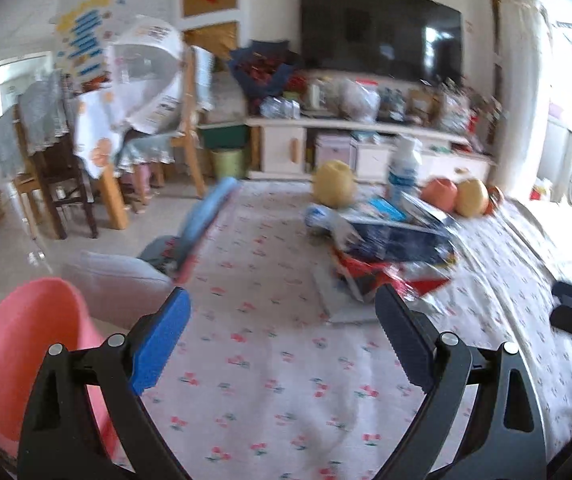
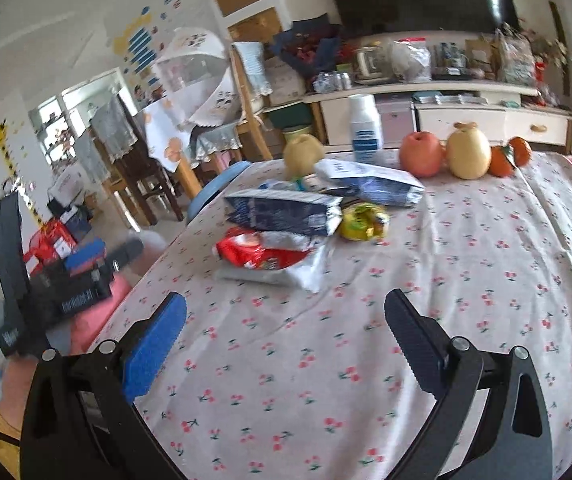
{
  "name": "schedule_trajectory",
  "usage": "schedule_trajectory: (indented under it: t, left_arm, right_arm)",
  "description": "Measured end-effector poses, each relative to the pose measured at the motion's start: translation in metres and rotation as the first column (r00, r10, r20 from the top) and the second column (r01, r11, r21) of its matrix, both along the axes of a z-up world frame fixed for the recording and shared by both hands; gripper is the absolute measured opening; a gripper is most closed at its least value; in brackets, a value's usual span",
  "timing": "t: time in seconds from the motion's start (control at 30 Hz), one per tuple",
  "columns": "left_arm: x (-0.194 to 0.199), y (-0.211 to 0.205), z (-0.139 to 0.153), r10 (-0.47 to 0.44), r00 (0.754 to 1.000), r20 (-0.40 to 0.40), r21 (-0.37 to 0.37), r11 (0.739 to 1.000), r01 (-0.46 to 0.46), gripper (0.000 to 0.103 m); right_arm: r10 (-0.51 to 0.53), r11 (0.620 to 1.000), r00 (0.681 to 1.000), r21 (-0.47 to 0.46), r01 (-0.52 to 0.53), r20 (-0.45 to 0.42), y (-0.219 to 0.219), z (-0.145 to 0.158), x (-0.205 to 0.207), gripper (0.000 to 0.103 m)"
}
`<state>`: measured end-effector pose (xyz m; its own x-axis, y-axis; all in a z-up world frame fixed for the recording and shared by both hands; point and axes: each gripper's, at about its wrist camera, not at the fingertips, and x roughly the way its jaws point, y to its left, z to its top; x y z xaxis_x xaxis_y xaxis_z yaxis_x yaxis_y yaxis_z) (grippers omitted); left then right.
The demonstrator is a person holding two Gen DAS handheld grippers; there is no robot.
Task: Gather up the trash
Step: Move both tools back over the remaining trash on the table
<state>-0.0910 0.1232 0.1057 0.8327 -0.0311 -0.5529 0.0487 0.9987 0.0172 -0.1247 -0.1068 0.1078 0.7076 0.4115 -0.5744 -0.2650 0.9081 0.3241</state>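
A heap of empty snack wrappers lies on the cherry-print tablecloth [image 2: 366,340]: a red and white bag [image 2: 269,256], a dark blue bag [image 2: 286,212], a second blue bag [image 2: 370,182] and a yellow wrapper [image 2: 362,222]. The left wrist view shows the same heap [image 1: 390,248], blurred. My right gripper [image 2: 281,308] is open and empty, a short way in front of the red bag. My left gripper [image 1: 281,304] is open and empty, near the heap's front edge. A pink bin [image 1: 25,356] stands low at the left, beside the table. The left gripper also shows at the left of the right wrist view [image 2: 85,264].
A white bottle [image 2: 366,128], a pear [image 2: 302,154], an apple [image 2: 422,154], a second pear [image 2: 468,154] and tangerines [image 2: 510,156] line the table's far edge. A blue chair back [image 2: 213,190] stands at the left edge. Dining chairs and a TV cabinet lie beyond.
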Motion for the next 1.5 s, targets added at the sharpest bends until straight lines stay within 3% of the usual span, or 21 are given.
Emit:
schedule_trajectory:
  t: [0.23, 0.5, 0.7, 1.1, 1.33, 1.5]
  left_arm:
    - [0.020, -0.037, -0.020, -0.127, 0.988, -0.084, -0.059, 0.991, 0.122, 0.094]
    - [0.050, -0.065, -0.039, -0.160, 0.977, -0.144, -0.084, 0.985, 0.149, 0.094]
    - [0.068, -0.097, -0.047, -0.182, 0.970, -0.159, -0.043, 0.983, 0.177, 0.094]
    - [0.104, -0.118, -0.060, -0.101, 0.979, -0.179, 0.052, 0.992, 0.112, 0.096]
    - [0.118, -0.119, -0.064, -0.089, 0.975, -0.204, 0.050, 0.994, 0.101, 0.098]
    - [0.113, -0.118, -0.070, -0.144, 0.958, -0.246, -0.024, 0.990, 0.142, 0.097]
  right_arm:
    - [-0.076, 0.996, 0.996, 0.045, 0.078, -0.046, -0.043, 0.002, 0.017, 0.098]
    - [-0.158, 0.983, 0.981, 0.074, 0.167, -0.112, -0.079, -0.006, 0.035, 0.098]
    - [-0.139, 0.987, 0.982, 0.065, 0.149, -0.128, -0.073, -0.010, 0.046, 0.098]
    - [-0.123, 0.989, 0.980, 0.060, 0.134, -0.153, -0.069, -0.017, 0.058, 0.098]
    - [-0.103, 0.992, 0.979, 0.050, 0.114, -0.176, -0.063, -0.021, 0.062, 0.098]
    - [-0.105, 0.994, 0.976, 0.020, 0.111, -0.192, -0.061, -0.026, 0.066, 0.098]
